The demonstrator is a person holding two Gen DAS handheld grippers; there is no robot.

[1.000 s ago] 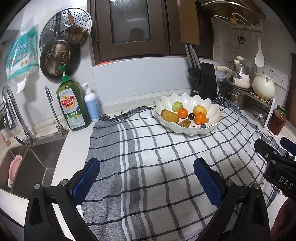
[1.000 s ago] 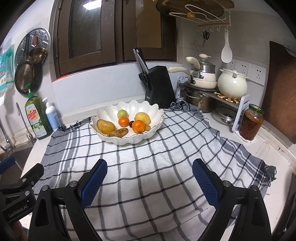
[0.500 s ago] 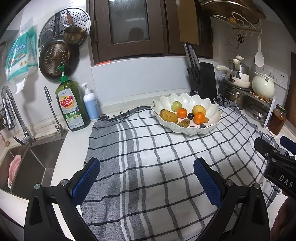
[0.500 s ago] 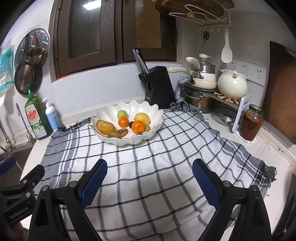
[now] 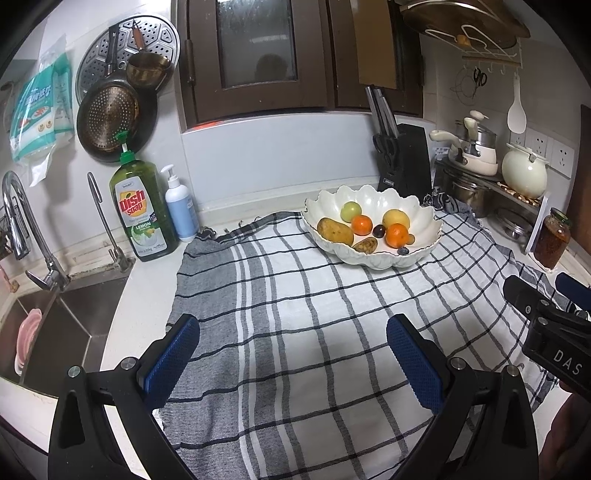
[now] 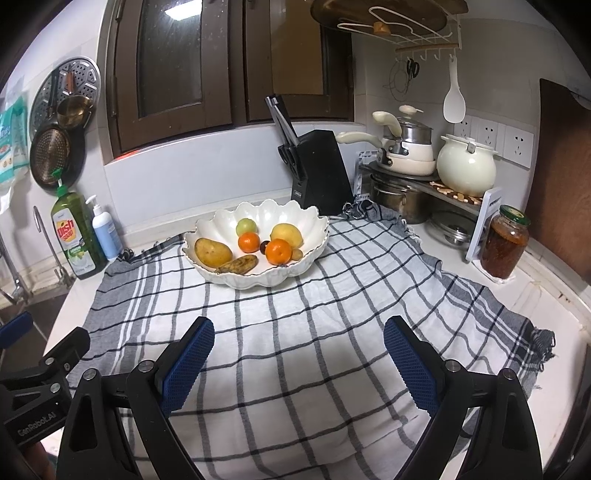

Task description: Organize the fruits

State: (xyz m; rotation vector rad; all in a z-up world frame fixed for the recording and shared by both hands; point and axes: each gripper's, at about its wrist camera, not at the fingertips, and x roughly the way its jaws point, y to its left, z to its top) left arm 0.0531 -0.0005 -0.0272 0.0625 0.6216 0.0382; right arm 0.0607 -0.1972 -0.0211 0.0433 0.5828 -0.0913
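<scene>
Both grippers, left (image 5: 291, 354) & right (image 6: 297, 354), hung w/ jaws spread wide, nothing btwn them, over checked cloth (image 6: 295, 332). Fruits sat in scalloped white bowl (image 6: 221, 277) at cloth's far side, well apart from both

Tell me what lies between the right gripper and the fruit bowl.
Only bare checked cloth lies between the right gripper and the fruit bowl; the right wrist view shows this, jaws open.

Indoor light, moderately dim, cool cast. Ceiling lamp reflects as a bright patch in the window glass (image 6: 173, 11). Soft shadows fall on the checked cloth (image 6: 295, 332) near the bottom edge. Strong fisheye bending, black vignette at the corners. Centre sharp; no motion blur.
</scene>
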